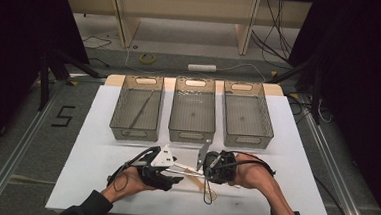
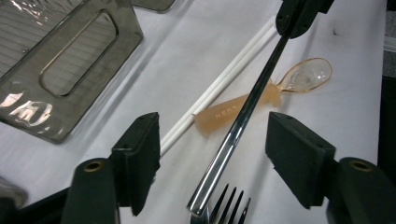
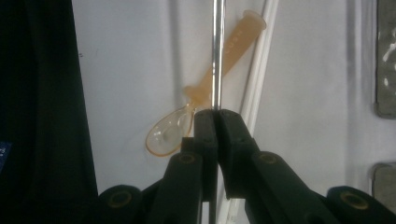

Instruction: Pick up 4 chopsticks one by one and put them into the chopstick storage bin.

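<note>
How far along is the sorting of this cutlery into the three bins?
Early. One thin dark utensil already lies in the left grey mesh bin. In hand: the right gripper clamps the shiny metal fork, with the open left gripper around it. Left: the amber plastic spoon and white chopsticks lie on the table.

Shiny metal fork (image 2: 233, 130) lifted above the white table, handle clamped, tines free, crossing an amber spoon (image 2: 275, 91)

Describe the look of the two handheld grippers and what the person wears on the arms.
Both grippers, left gripper and right gripper, are black, with blocky flat jaws and brass-coloured pivot pins. Each carries a grey three-cornered plate and trails a black cable. Dark sleeves cover the arms near the elbows.
</note>
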`<state>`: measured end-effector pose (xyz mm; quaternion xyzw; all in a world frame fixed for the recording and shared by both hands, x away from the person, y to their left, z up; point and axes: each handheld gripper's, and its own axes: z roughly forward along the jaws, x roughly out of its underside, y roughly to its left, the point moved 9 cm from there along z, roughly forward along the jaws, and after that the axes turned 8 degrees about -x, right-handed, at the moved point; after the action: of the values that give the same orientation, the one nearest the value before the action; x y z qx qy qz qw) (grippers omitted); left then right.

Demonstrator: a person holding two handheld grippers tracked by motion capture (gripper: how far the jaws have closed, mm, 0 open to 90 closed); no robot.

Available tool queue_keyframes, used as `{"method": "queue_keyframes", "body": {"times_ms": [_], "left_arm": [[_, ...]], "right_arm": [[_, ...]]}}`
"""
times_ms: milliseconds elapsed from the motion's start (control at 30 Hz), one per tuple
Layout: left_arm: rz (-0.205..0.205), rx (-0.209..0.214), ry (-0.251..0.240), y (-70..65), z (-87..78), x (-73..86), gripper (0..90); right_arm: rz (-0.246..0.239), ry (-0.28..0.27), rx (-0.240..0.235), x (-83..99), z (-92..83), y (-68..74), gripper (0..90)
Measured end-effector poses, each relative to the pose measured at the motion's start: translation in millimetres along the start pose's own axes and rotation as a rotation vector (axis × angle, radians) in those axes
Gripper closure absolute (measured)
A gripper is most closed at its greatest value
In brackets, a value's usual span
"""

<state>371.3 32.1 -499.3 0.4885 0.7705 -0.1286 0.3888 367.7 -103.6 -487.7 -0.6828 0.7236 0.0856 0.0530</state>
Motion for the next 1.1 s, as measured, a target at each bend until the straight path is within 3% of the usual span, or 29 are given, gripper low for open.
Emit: {"method": "queue_keyframes", "body": {"times_ms": [267, 367, 900, 1100], "left_arm": [[0.06, 0.024, 0.003, -9.1, -0.1, 0.1, 49.3], [0.07, 0.04, 0.01, -11.7, 0.2, 0.9, 53.9], [0.125, 0.103, 0.017, -21.7, -1.1, 2.6, 73.2], [0.166, 0.138, 0.013, -26.1, -2.1, 3.5, 78.2]], "right_arm": [[-0.024, -0.002, -0.008, -2.6, 0.9, 3.7, 86.9], [-0.05, -0.009, -0.007, -4.5, 1.9, 5.2, 86.9], [-0.067, 0.009, -0.024, -5.3, 1.6, 10.9, 86.8], [-0.108, 0.007, -0.021, -3.8, 0.7, 12.5, 86.7]]}}
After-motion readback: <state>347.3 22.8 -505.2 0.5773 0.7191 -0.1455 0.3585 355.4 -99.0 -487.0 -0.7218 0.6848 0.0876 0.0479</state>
